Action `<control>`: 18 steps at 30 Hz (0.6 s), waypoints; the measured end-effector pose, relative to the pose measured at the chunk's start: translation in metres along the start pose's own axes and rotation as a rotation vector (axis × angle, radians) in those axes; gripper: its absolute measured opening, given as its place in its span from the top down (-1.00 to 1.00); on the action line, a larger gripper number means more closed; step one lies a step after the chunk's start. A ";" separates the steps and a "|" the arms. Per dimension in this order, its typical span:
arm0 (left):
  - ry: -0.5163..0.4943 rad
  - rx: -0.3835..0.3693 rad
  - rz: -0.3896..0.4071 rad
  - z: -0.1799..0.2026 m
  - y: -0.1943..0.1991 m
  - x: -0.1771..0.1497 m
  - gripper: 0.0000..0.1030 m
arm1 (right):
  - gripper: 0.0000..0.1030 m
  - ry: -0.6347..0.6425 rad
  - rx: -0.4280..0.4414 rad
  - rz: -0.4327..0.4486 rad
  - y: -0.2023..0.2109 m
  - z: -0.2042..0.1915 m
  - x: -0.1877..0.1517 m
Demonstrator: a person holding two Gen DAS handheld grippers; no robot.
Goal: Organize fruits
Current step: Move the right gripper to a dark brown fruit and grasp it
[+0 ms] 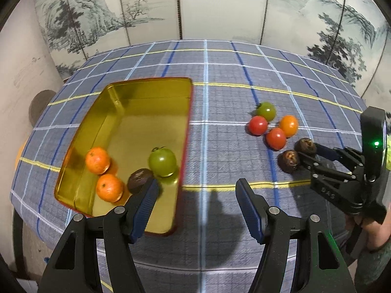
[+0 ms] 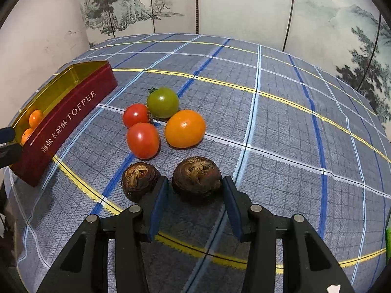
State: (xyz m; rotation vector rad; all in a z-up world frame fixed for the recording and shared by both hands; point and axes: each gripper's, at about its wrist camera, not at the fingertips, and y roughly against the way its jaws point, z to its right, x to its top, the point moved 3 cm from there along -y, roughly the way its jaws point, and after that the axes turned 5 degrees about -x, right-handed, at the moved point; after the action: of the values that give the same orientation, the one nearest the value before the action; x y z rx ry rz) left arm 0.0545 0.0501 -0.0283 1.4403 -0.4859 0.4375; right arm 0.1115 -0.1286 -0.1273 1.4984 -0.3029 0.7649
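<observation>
A gold-lined red tin holds two oranges, a green tomato and a dark brown fruit. My left gripper hangs open and empty over the tin's near right edge. On the checked cloth lie a green tomato, two red tomatoes, an orange fruit and two brown fruits. My right gripper is low on the cloth, its pads against both flanks of the right brown fruit. The left brown fruit touches the outside of its left finger.
The tin reads TOFFEE on its red side and stands left of the loose fruit. A folding screen painted with ink landscapes backs the table. A person's hand holds the right gripper at the right edge.
</observation>
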 end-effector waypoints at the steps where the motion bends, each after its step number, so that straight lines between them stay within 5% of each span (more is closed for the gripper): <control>1: -0.008 -0.006 -0.001 0.005 -0.001 0.001 -0.29 | 0.27 0.003 -0.002 0.003 0.001 0.000 0.000; 9: -0.057 -0.055 -0.022 0.041 -0.016 0.003 -0.29 | 0.29 0.007 -0.011 0.010 0.005 0.011 -0.007; 18: -0.048 -0.094 -0.095 0.071 -0.048 0.001 -0.29 | 0.29 -0.079 -0.079 0.010 0.010 0.073 -0.021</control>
State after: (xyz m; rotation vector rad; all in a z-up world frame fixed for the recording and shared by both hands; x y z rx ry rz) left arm 0.0787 -0.0243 -0.0626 1.3795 -0.4684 0.3008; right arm 0.1098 -0.2051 -0.1265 1.4555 -0.3963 0.6946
